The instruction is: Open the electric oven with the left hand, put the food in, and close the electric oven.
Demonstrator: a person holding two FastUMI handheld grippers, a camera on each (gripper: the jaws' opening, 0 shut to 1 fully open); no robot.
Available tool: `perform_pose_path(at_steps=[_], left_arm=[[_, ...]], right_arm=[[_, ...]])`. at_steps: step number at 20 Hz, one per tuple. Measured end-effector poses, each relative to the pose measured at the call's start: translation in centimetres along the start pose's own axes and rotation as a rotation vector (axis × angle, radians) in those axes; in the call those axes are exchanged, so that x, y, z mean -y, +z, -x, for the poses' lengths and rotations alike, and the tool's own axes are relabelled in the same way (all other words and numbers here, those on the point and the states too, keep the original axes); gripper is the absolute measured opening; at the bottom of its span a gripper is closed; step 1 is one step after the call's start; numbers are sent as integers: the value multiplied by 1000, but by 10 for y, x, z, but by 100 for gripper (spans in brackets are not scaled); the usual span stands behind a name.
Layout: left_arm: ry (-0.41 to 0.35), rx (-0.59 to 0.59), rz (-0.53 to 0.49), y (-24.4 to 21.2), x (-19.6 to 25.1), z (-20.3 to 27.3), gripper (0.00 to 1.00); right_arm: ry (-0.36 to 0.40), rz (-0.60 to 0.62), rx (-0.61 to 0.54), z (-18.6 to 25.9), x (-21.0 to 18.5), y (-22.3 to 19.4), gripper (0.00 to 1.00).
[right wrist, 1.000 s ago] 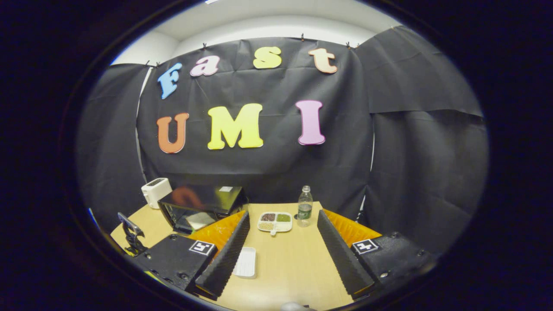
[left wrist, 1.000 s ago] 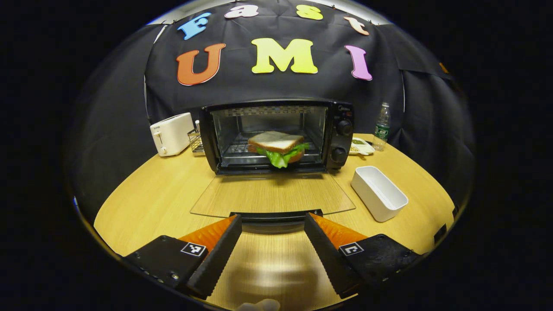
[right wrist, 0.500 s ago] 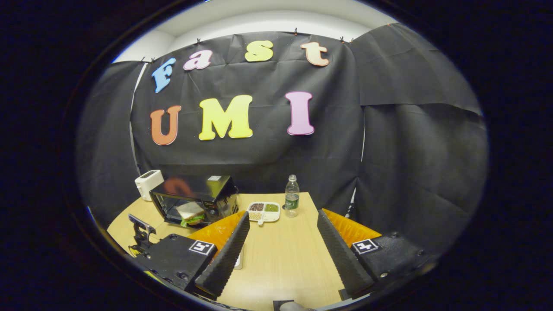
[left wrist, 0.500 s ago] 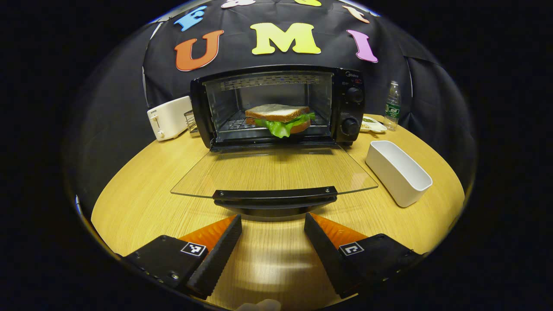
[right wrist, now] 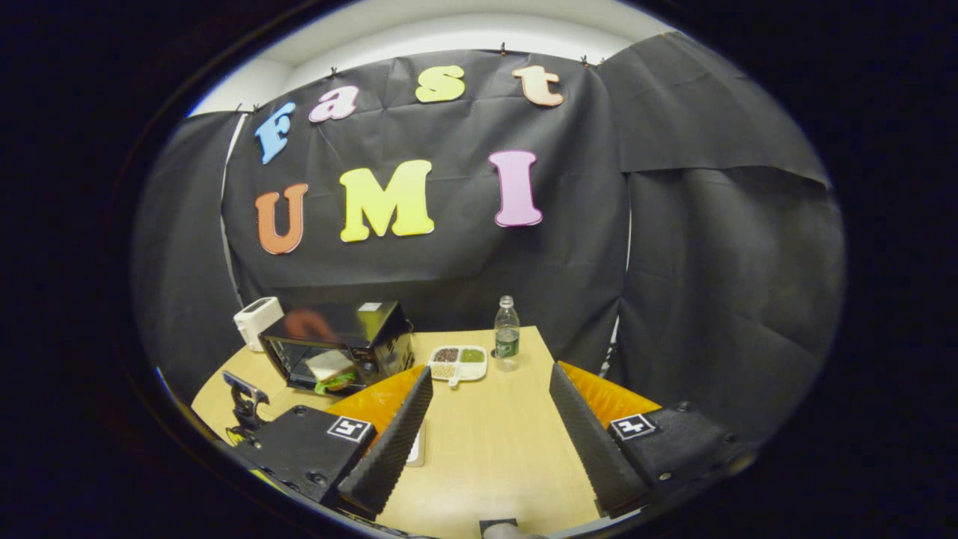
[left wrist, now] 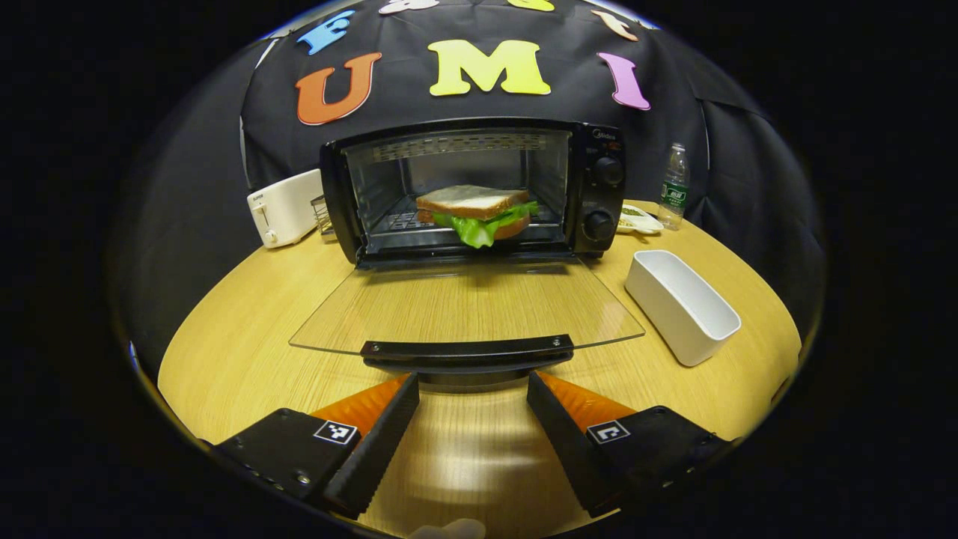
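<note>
Oven (left wrist: 479,191) barely nearer since 0.5 s ago; door down | sandwich (left wrist: 474,212) inside | left tool (left wrist: 471,430) spread, empty; right tool (right wrist: 488,427) spread, empty

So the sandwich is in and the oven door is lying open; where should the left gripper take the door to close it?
Judging by its pose, at the black handle bar along the free front edge of the glass oven door. The left gripper, open, sits just before and below it; come in from the front and under, then lift toward the electric oven.

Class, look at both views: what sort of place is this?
Probably a staged kitchen corner in a recording booth: a toaster oven holding a sandwich, a white toaster, all on a wooden table against black cloth.
</note>
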State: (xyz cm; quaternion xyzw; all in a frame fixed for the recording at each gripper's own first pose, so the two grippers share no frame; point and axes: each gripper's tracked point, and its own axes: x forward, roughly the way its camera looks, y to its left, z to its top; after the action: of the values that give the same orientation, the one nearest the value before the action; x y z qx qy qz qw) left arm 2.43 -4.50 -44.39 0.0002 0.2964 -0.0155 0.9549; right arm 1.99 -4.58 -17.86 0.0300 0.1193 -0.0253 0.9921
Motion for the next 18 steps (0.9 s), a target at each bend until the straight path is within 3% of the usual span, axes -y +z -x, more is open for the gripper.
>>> perform_pose_path(at_steps=[5,6,7,18], left_arm=[[-11,27,9,20,1,9,95],[-11,35,12,27,1,11,95],[-11,43,12,33,1,12,96],[6,174,-2,119,-10,19,96]], right_arm=[[12,-28,-7,-4,-6,2,90],[14,-28,-8,-6,-6,3,100],[17,-29,-8,-6,-7,4,90],[44,-78,18,-20,-15,29,90]])
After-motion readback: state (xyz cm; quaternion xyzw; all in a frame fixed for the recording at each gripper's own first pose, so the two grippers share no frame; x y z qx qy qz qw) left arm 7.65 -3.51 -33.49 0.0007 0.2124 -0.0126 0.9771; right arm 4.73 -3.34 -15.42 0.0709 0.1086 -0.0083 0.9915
